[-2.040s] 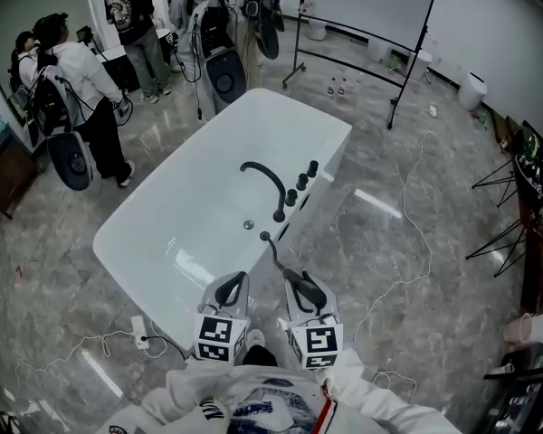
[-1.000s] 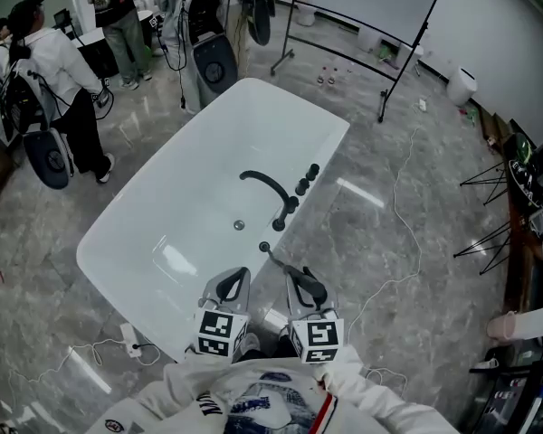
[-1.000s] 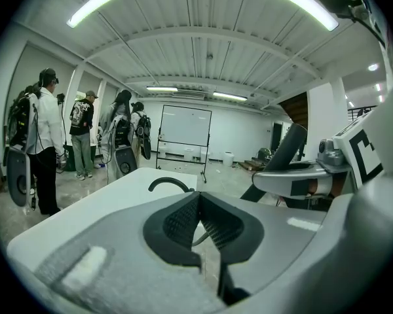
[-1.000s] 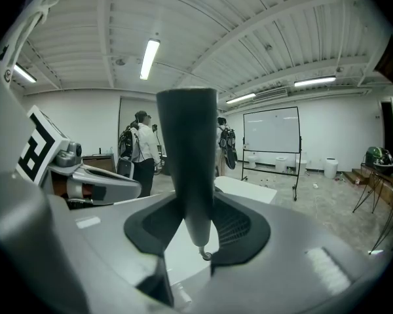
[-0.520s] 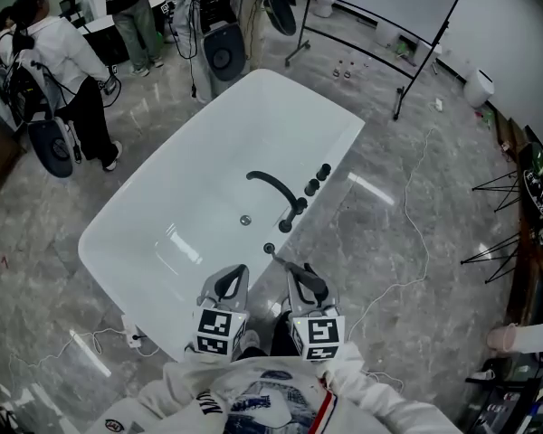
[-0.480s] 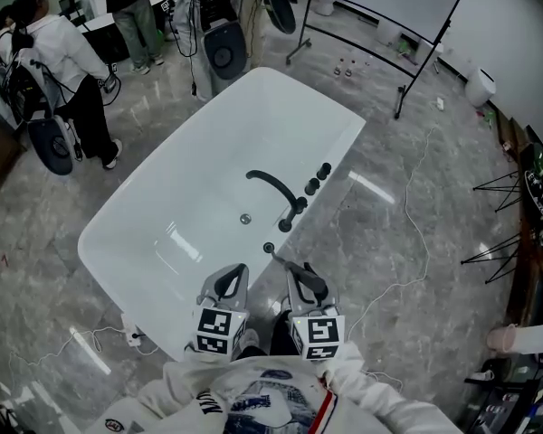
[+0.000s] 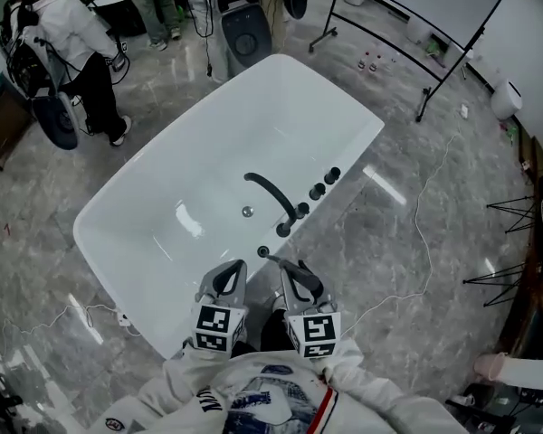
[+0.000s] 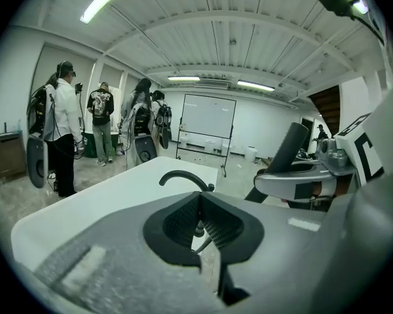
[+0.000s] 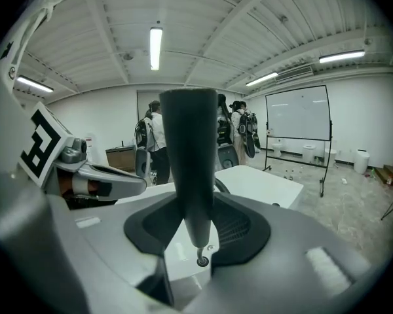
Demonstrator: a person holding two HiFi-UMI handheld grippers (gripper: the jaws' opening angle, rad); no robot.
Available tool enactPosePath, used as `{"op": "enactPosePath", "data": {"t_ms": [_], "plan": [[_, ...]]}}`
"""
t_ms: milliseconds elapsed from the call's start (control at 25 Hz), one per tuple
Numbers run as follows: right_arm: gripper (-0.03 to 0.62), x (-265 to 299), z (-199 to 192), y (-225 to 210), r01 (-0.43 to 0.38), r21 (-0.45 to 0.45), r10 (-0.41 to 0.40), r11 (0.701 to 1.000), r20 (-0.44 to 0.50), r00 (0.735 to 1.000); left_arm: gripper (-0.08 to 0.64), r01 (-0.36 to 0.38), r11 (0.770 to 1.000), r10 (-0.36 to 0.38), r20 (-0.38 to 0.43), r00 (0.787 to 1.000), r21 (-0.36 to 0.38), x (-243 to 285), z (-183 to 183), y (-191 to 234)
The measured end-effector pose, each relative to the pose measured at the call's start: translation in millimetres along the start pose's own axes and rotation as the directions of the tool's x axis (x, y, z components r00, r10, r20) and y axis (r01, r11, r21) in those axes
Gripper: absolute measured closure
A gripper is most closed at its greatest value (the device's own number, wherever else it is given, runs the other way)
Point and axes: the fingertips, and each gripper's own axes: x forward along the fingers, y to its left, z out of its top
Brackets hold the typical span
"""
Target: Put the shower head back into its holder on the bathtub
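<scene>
Two hand-held grippers hang side by side over the near rim of a white bathtub (image 7: 217, 143) that stands on a grey, marble-look floor. The right gripper (image 7: 294, 277) is clamped on the dark handle of the shower head (image 9: 190, 156), which stands upright between its jaws. From the handle's tapered lower end a thin hose (image 7: 271, 260) leads down to the small round holder (image 7: 262, 252) in the tub's rim. The shower head is out of that holder, raised above it and just short of it. The left gripper (image 7: 228, 280), just beside the right one, has its jaw tips pressed together with nothing between them. Farther along the same rim a curved black faucet (image 7: 273, 195) arches over the basin, and three black knobs (image 7: 318, 191) sit in a row beside it. Beyond the tub several people (image 8: 62, 110) stand with equipment on their backs, and a whiteboard (image 8: 208, 116) stands on a wheeled frame near the far wall.
</scene>
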Motion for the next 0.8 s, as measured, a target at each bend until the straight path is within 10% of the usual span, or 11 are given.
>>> {"op": "enactPosePath", "data": {"t_ms": [800], "plan": [[0.456,69.0,-20.7,-20.7,-0.275,-0.030,0.272,0.961,-0.079,0.959,0.560,-0.281,0.958,0.278,-0.052,0.959,-0.057,20.1,-20.3,25.6]]}}
